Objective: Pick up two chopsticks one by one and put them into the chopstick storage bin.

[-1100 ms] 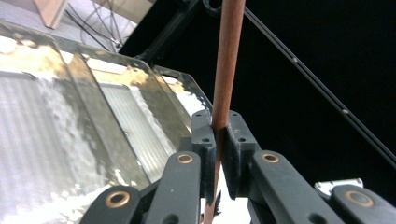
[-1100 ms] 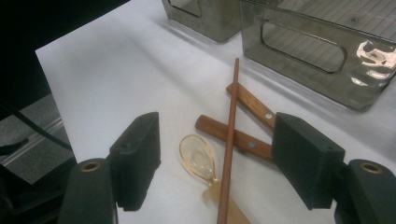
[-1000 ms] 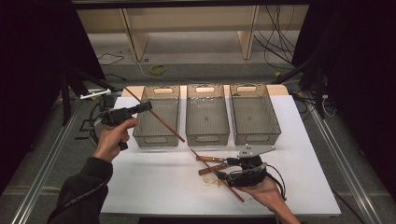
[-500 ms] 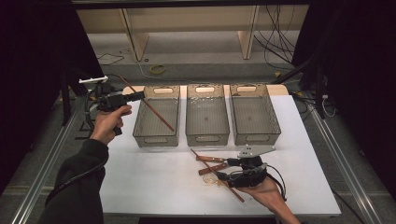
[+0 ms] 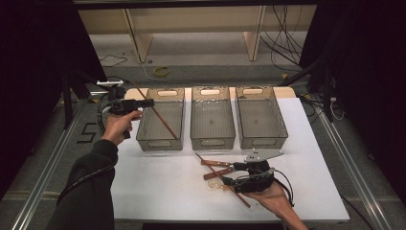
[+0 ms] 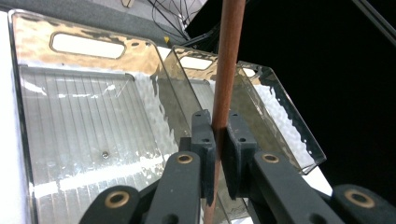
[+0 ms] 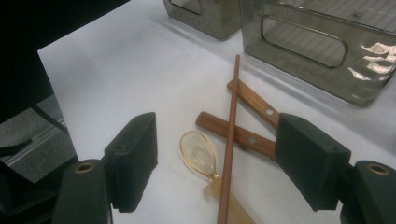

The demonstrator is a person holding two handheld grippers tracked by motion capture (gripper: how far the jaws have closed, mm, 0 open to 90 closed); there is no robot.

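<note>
Wooden and reddish-brown, a long thin chopstick (image 6: 227, 60) is pinched between the pads of the left gripper (image 5: 143, 103), whose jaws are pressed together on its lower part. From above, this chopstick (image 5: 158, 115) slants across the leftmost clear bin (image 5: 160, 140), one end over the bin's far left corner and the other down toward its near right side. Its long axis runs diagonally over that bin rather than along it. The left gripper sits just outside the bin's left wall, at the far end, so the chopstick extends from the jaws inward over the bin floor.

Two more clear bins, the middle bin (image 5: 212, 139) and the right bin (image 5: 262, 139), stand in a row to the right of the leftmost bin, on a white table (image 5: 163, 187).

In front of the middle bin, nearer the person, lies a small pile: a second chopstick (image 7: 229, 140), two wooden-handled utensils (image 7: 247, 135) crossing beneath it, and a clear amber spoon (image 7: 198, 151). The second chopstick's long axis points away toward the bins. The right gripper (image 5: 230, 179) hovers over this pile with jaws spread wide and gripping nothing; they have just been opening a little further, with the second chopstick lying on the table between them
</note>
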